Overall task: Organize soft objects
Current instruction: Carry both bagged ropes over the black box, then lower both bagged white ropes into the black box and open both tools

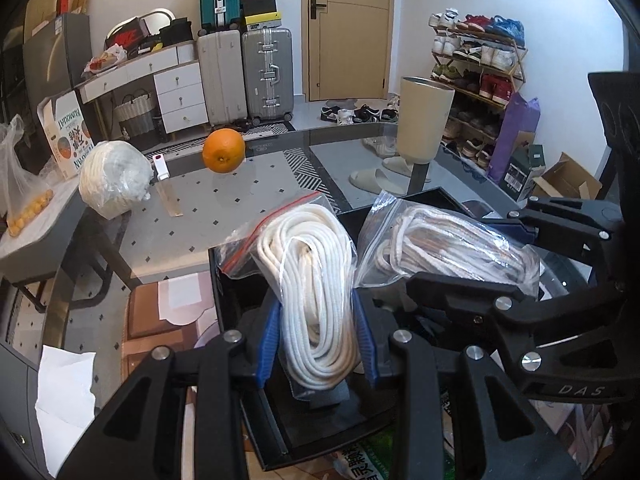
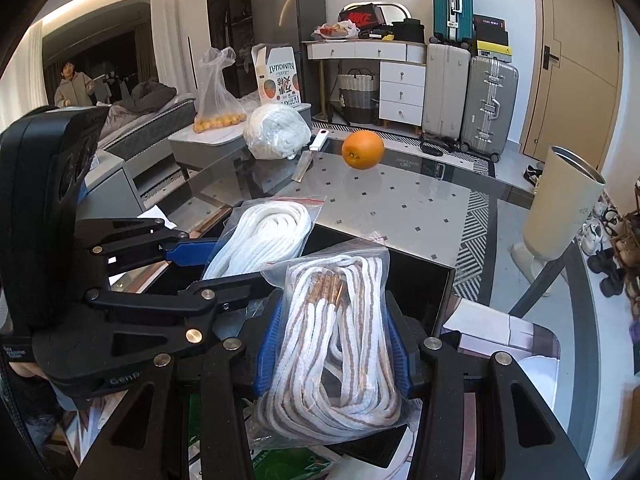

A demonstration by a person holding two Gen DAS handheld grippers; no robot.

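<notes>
My left gripper [image 1: 318,344] is shut on a clear zip bag of white rope [image 1: 316,280] and holds it over the black tray [image 1: 280,428]. The same bag shows in the right wrist view [image 2: 268,236]. My right gripper [image 2: 332,344] is shut on a zip bag of white-and-tan striped rope [image 2: 340,344], also over the tray [image 2: 424,280]. That bag shows in the left wrist view [image 1: 444,248], with the right gripper [image 1: 480,252] around it. A bagged ball of white rope [image 1: 114,178] lies at the far left of the glass table [image 1: 260,208].
An orange [image 1: 223,150] sits at the table's far side, a small white item and a strip [image 1: 164,184] next to the rope ball. A tall cream cup [image 1: 424,118] stands at the far right. A side table holds a bag of kumquats [image 2: 218,100] and a carton.
</notes>
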